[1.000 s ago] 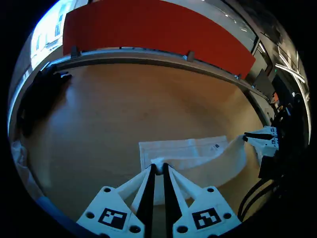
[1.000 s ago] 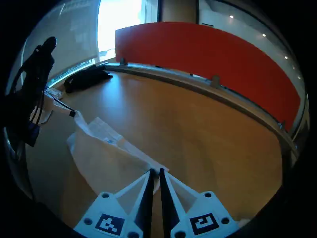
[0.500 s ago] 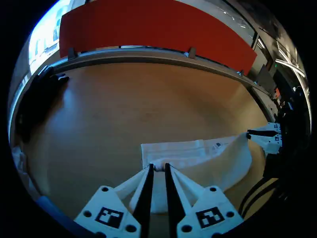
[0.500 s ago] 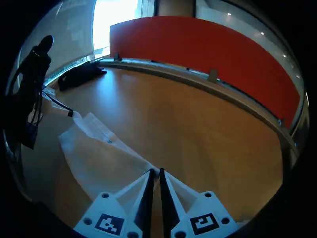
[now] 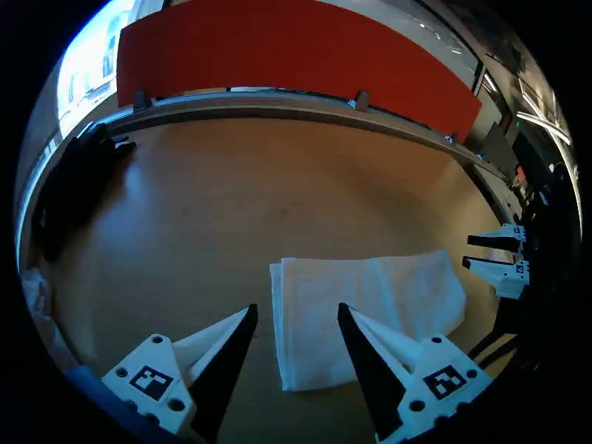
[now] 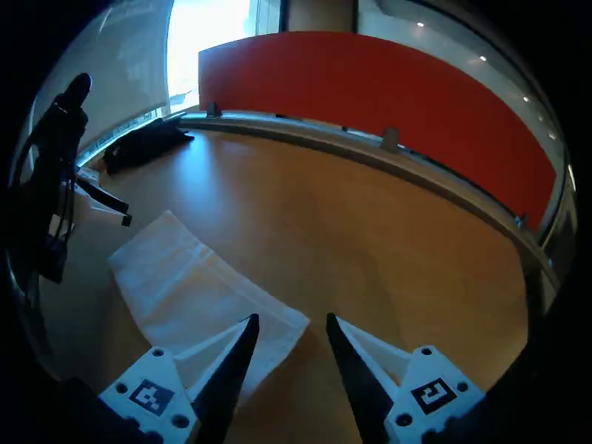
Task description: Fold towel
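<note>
A white towel (image 5: pixel 362 311) lies folded flat on the wooden table (image 5: pixel 244 192). My left gripper (image 5: pixel 296 311) is open just above the towel's near left corner, holding nothing. At the far right of the left gripper view the right gripper (image 5: pixel 466 250) stands open beside the towel's other end. In the right gripper view the towel (image 6: pixel 192 288) stretches from the lower middle toward the left. My right gripper (image 6: pixel 292 320) is open over the towel's near corner. The left gripper (image 6: pixel 122 211) appears at the left edge, held by a dark-sleeved arm.
A red panel (image 5: pixel 296 52) and a grey rail (image 5: pixel 281 107) run along the table's far edge. A black object (image 5: pixel 74 177) lies at the far left corner, black object (image 6: pixel 144 140) near a bright window (image 6: pixel 211 37). Broad bare wood lies beyond the towel.
Both grippers have opened and let go of the towel's corners. The lifted edge has dropped, and the towel now lies flat in a folded rectangle.
</note>
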{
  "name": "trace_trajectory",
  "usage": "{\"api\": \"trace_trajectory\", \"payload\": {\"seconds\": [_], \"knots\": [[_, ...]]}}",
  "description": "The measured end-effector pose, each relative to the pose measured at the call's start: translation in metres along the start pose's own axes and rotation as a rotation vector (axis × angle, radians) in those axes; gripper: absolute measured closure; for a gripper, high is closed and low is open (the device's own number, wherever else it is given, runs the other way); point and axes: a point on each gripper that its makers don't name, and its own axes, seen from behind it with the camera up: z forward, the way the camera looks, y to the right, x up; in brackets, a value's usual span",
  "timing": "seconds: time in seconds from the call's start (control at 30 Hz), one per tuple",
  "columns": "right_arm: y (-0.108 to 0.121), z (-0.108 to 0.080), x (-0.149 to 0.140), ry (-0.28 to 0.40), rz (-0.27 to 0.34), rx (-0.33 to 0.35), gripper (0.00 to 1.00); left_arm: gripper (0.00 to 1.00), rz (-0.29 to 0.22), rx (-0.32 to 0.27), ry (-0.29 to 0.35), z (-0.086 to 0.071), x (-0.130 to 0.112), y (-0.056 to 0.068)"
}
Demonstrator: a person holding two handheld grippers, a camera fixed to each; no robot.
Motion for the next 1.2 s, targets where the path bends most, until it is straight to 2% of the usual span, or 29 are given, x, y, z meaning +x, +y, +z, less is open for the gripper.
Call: {"api": "trace_trajectory", "payload": {"seconds": [0.1, 0.4, 0.7, 0.9, 1.2], "knots": [[-0.003, -0.002, -0.003, -0.002, 0.008, 0.006, 0.16, 0.15, -0.001, 0.001, 0.001, -0.001, -0.002, 0.000], [-0.008, -0.010, -0.009, -0.004, 0.007, 0.007, 0.16, 0.15, -0.002, 0.010, 0.003, -0.009, -0.007, -0.002], [-0.018, -0.024, -0.020, -0.002, 0.007, 0.015, 0.16, 0.15, -0.024, 0.015, 0.017, -0.027, -0.018, -0.003], [-0.029, -0.036, -0.034, -0.007, 0.010, 0.020, 0.16, 0.15, -0.048, 0.026, 0.018, -0.043, -0.036, -0.004], [-0.040, -0.056, -0.054, -0.015, 0.025, 0.019, 0.16, 0.15, -0.065, 0.056, 0.001, -0.063, -0.076, -0.009]]}}
